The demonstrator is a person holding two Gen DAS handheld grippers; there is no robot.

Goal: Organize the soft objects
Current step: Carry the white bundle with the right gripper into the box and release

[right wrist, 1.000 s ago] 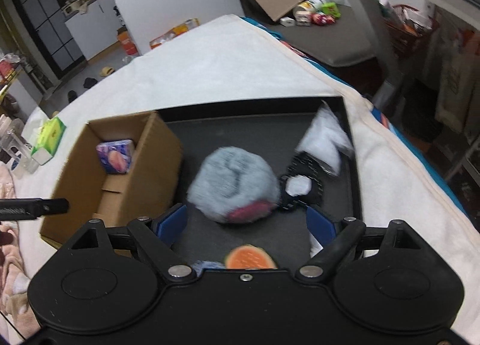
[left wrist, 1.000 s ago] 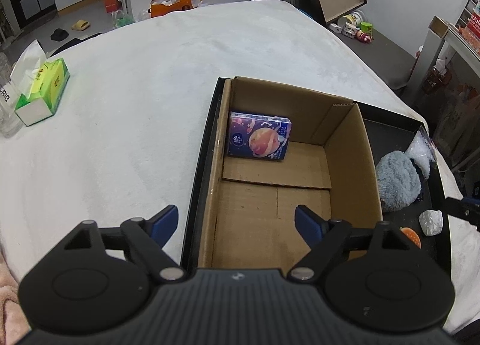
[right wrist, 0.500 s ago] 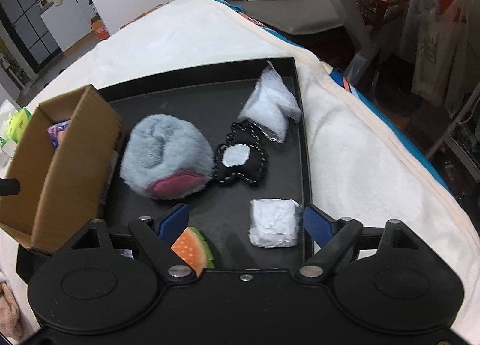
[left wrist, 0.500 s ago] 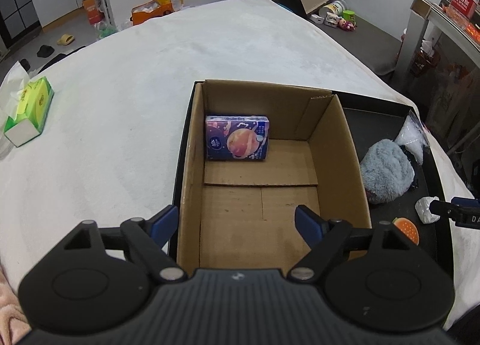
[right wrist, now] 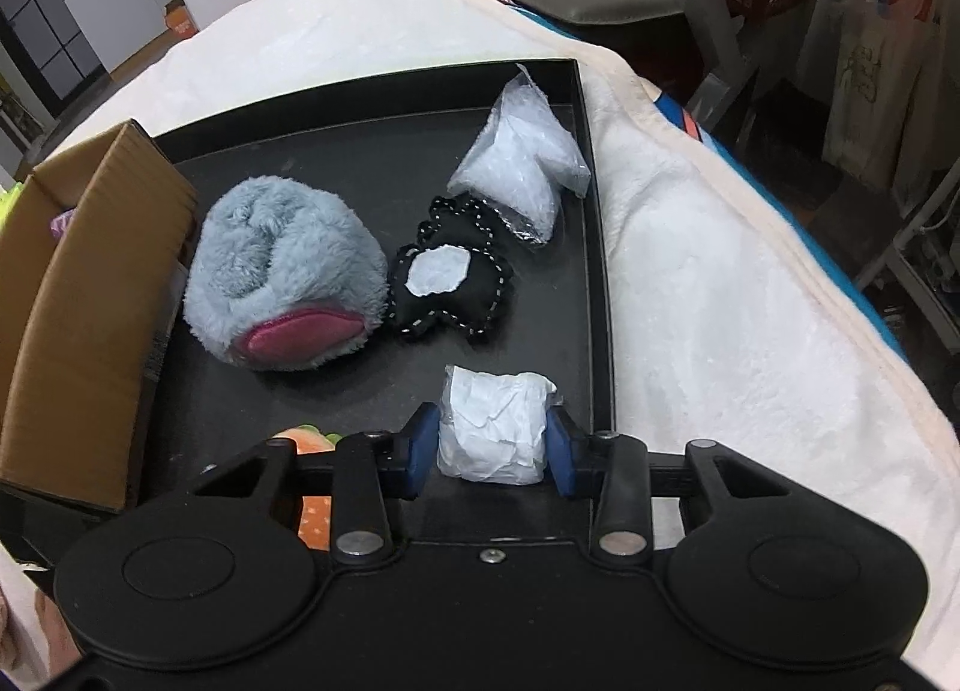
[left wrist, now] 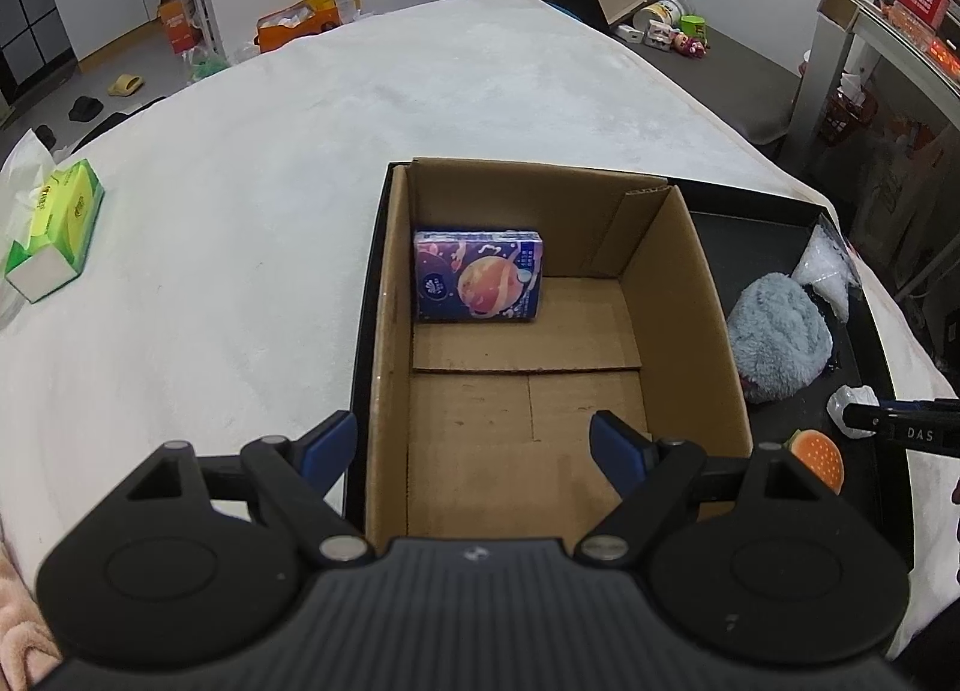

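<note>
— White fleecy blanket (left wrist: 240, 247) covers the whole surface under you. What sits on it?

— A shallow black tray (right wrist: 591, 247) with a corrugated cardboard box (left wrist: 714, 325) standing in its left part. Inside the box, a soft purple tissue pack (left wrist: 478, 283) printed with an orange planet leans against the far wall.

— And your tongs?

— Your left gripper (left wrist: 474, 445) hovers over the box, blue pads wide apart, nothing between them. Your right gripper (right wrist: 491, 451) is closing; its pads press both sides of a crinkled white paper wad (right wrist: 492, 430) near the tray's right rim.

— The other soft things?

— On the tray: a round, shaggy grey-blue plush (right wrist: 282, 283) with a pink patch, a black stitched felt piece (right wrist: 450, 286) with a white centre, a clear bag of white filling (right wrist: 522, 162), an orange burger-shaped toy (left wrist: 817, 458).

— Any writing?

— "DAS" on your right gripper's finger, seen from the left camera.
</note>
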